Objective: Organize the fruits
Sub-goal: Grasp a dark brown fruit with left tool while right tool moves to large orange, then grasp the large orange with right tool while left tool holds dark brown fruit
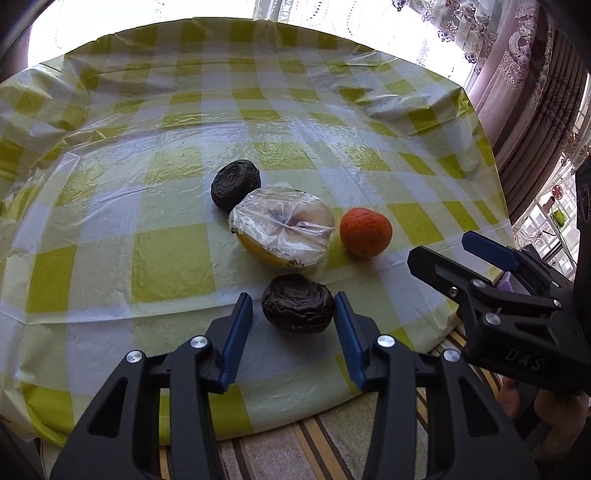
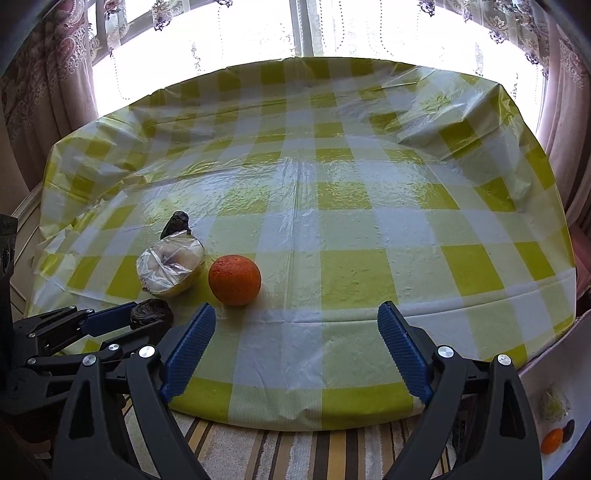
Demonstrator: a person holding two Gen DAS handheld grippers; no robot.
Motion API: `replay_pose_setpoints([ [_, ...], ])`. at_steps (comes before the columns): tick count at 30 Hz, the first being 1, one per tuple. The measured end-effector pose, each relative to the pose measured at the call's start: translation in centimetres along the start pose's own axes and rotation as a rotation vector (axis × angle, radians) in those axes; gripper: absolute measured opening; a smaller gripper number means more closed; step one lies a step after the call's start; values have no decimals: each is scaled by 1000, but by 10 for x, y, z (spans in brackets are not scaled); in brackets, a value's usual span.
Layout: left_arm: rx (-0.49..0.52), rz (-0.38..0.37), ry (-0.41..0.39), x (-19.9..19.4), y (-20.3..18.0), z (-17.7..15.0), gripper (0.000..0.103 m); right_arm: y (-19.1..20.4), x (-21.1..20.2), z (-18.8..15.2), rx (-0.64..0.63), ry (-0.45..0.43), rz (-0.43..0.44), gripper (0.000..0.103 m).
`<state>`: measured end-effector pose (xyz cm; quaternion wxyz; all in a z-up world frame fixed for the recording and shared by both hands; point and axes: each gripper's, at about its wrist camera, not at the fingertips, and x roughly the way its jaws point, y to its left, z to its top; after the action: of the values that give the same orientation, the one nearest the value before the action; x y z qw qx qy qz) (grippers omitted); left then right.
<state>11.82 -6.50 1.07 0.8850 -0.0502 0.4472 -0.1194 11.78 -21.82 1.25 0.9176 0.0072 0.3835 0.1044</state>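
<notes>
My left jaws stand narrow around the near dark wrinkled fruit (image 1: pixel 297 303): the right blue pad touches its side, while a sliver of table shows between the left pad and the fruit, so I cannot call it a firm grip. The left gripper (image 1: pixel 293 317) points down at the front part of the table (image 1: pixel 110 206), which wears a yellow-and-white checked plastic cloth (image 2: pixel 351 229).

My right jaws stand wide with nothing between them but cloth. The right gripper (image 2: pixel 297 347) hangs over the table's front edge, to the right of the fruits. In the left wrist view it shows at the right side (image 1: pixel 476 258), with part of my hand (image 1: pixel 550 417) under it.

Just behind the near dark fruit lies a cut yellow fruit wrapped in clear film (image 1: pixel 282 230), its cut face turned up and toward me. A second dark wrinkled fruit (image 1: pixel 235 190) sits behind that, touching the wrapped one at its far left. An orange (image 1: pixel 365 232) rests just to the right of the wrapped fruit, a small gap between them.

In the right wrist view the orange (image 2: pixel 234 280) lies ahead of my left pad, apart from it.

A striped rug (image 2: pixel 314 454) covers the floor below the table edge, and patterned curtains (image 1: pixel 517 74) hang by the bright window (image 2: pixel 295 26) beyond.
</notes>
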Motion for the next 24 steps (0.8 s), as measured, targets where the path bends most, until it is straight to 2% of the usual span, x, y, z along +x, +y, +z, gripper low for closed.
replay_pose_setpoints([
  [3, -3, -12, -3, 0, 1, 0, 39, 3, 5, 4, 1, 6, 6, 87],
  [8, -21, 0, -17, -2, 5, -1, 38, 13, 12, 9, -19, 8, 12, 87],
  [24, -167, 90, -69, -20, 40, -7, 38, 29, 33, 14, -55, 49, 5, 87],
])
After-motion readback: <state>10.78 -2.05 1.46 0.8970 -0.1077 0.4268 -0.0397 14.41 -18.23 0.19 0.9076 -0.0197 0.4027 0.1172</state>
